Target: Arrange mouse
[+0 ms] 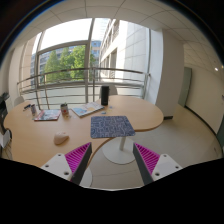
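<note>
A small pale mouse (62, 139) lies on the round wooden table (40, 140), to the left of a grey-blue patterned mouse pad (111, 126) that sits near the table's front edge. My gripper (112, 165) is open and empty. Its magenta pads (78, 157) are held well back from the table and spread wide. The mouse pad is straight ahead beyond the fingers, and the mouse is ahead and to the left. Nothing is between the fingers.
Magazines (45, 114) and a booklet (86, 109) lie further back on the table, with a dark cup (105, 95) and a small jar (65, 108). The table's white pedestal foot (120, 152) stands below. Large windows are behind, and a door (187, 88) is at right.
</note>
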